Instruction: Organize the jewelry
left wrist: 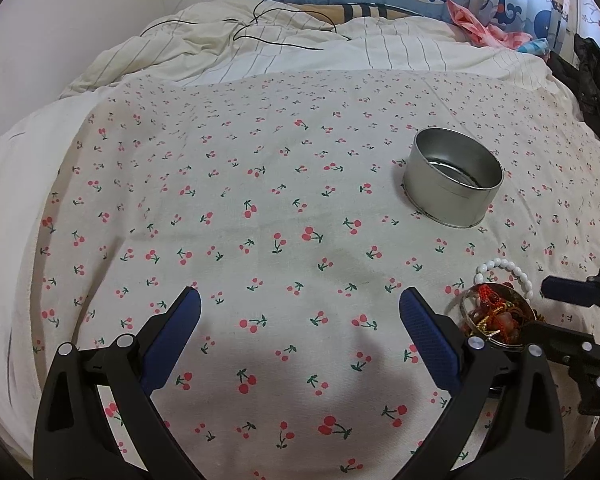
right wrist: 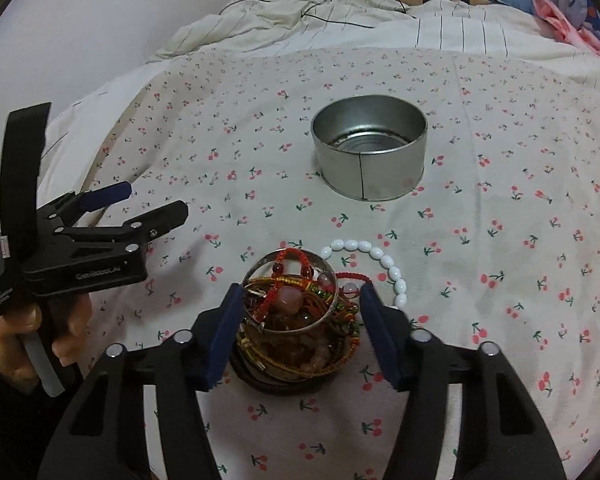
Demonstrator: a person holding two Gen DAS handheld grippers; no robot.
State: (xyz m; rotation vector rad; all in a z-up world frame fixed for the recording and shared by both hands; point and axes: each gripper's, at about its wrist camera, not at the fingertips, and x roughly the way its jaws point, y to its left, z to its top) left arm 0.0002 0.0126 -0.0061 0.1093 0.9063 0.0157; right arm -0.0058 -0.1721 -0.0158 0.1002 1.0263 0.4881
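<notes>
Tools, two, both spread: right tool [right wrist: 298, 322] straddles one jewelry pile [right wrist: 296, 320]; one tin [right wrist: 370, 156] beyond

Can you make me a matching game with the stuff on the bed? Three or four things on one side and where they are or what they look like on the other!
Things:
1. round metal tin
2. white bead bracelet
3. pile of jewelry
4. left gripper

Descriptions:
A. open, above bare cherry cloth
B. empty, standing upright
C. curved beside the pile
D. between the right gripper's open fingers

Pairs: 1-B, 2-C, 3-D, 4-A
</notes>
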